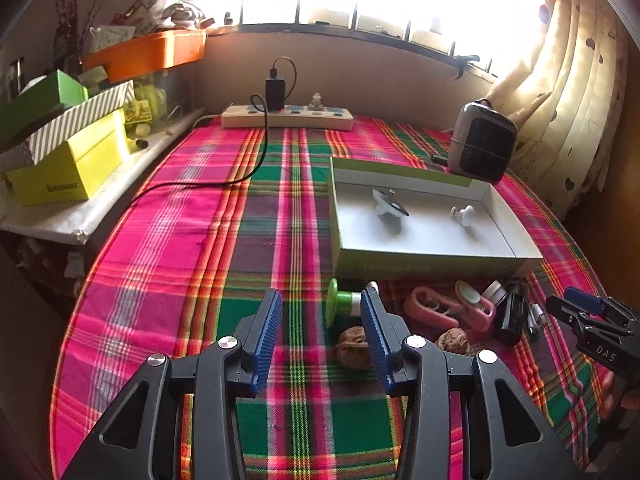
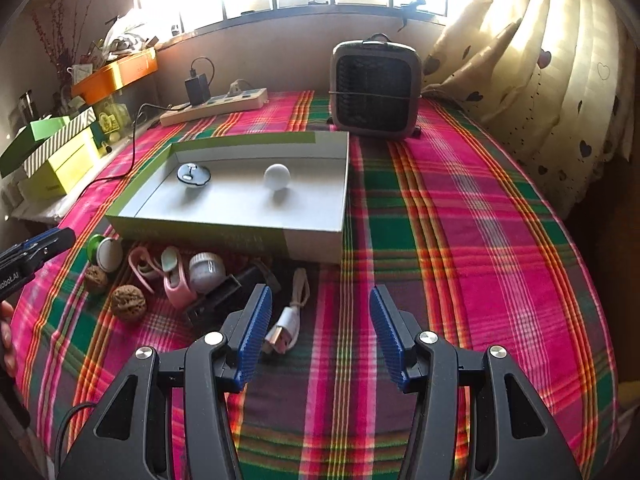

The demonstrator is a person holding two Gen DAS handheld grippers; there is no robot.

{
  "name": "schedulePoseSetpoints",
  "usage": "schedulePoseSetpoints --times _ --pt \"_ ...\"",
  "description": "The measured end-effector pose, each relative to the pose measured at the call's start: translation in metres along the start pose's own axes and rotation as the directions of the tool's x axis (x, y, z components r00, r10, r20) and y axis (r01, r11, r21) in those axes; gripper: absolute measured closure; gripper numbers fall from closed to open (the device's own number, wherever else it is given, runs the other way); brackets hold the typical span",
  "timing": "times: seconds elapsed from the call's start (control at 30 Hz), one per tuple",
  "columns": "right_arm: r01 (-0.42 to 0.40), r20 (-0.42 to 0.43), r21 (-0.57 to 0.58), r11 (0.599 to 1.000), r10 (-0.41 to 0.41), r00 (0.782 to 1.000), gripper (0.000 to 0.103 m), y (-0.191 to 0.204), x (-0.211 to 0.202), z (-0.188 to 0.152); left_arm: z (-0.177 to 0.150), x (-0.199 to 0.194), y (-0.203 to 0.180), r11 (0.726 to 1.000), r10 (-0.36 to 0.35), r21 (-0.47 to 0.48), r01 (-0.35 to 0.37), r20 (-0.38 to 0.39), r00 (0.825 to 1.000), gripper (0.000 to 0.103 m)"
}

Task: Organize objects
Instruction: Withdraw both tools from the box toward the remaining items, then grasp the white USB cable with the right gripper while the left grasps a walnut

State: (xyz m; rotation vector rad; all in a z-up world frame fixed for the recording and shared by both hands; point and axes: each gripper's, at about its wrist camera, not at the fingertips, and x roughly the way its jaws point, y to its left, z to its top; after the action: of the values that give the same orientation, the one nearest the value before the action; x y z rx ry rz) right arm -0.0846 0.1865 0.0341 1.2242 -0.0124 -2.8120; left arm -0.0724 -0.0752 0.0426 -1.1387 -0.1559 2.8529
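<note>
A shallow green-sided box (image 1: 432, 264) (image 2: 224, 236) lies on the plaid table. Inside are a white and black round gadget (image 1: 390, 206) (image 2: 194, 175) and a white knob (image 1: 463, 214) (image 2: 277, 177). In front of it lie a green and white spool (image 1: 340, 304) (image 2: 103, 252), two walnuts (image 1: 352, 346) (image 2: 127, 302), a pink clip (image 1: 434, 310) (image 2: 176, 280), a small jar (image 2: 206, 270), a black item (image 1: 510, 318) (image 2: 224, 294) and a white USB cable (image 2: 286, 320). My left gripper (image 1: 320, 320) is open and empty just before the spool. My right gripper (image 2: 320, 320) is open and empty beside the cable.
A small heater (image 1: 482, 142) (image 2: 376, 88) stands behind the box. A power strip (image 1: 288, 116) (image 2: 216, 106) with a black charger and cord lies at the back. Stacked yellow and green boxes (image 1: 68, 152) sit on a side shelf at left. Curtains hang at right.
</note>
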Motion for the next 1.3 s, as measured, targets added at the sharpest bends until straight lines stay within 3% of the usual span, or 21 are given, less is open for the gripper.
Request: schedulePoseSetpoints --times 0.43,0.77,1.1,1.3 --pt "-0.026 -0.045 -0.015 1.0 0.025 0.999 0.051 0.007 0.011 -0.016 -0.017 0.0 0.011 0.997 -0.067 -0.043 0.065 -0.033 0.997 0.063" --pt "-0.017 -0.076 -0.04 0.999 0.014 0.997 0.051 0.013 0.026 -0.008 -0.015 0.016 0.006 0.991 -0.128 -0.056 0.123 -0.078 0.989 0.063" --pt "0.022 -0.08 -0.037 0.999 -0.025 0.996 0.051 0.0 0.03 -0.002 -0.016 0.034 -0.007 0.99 -0.136 -0.04 0.132 -0.133 0.982 0.062" --pt "0.025 -0.081 -0.029 0.999 -0.027 0.996 0.051 -0.006 0.033 0.001 -0.015 0.034 -0.009 0.993 -0.114 -0.027 0.112 -0.127 0.985 0.062"
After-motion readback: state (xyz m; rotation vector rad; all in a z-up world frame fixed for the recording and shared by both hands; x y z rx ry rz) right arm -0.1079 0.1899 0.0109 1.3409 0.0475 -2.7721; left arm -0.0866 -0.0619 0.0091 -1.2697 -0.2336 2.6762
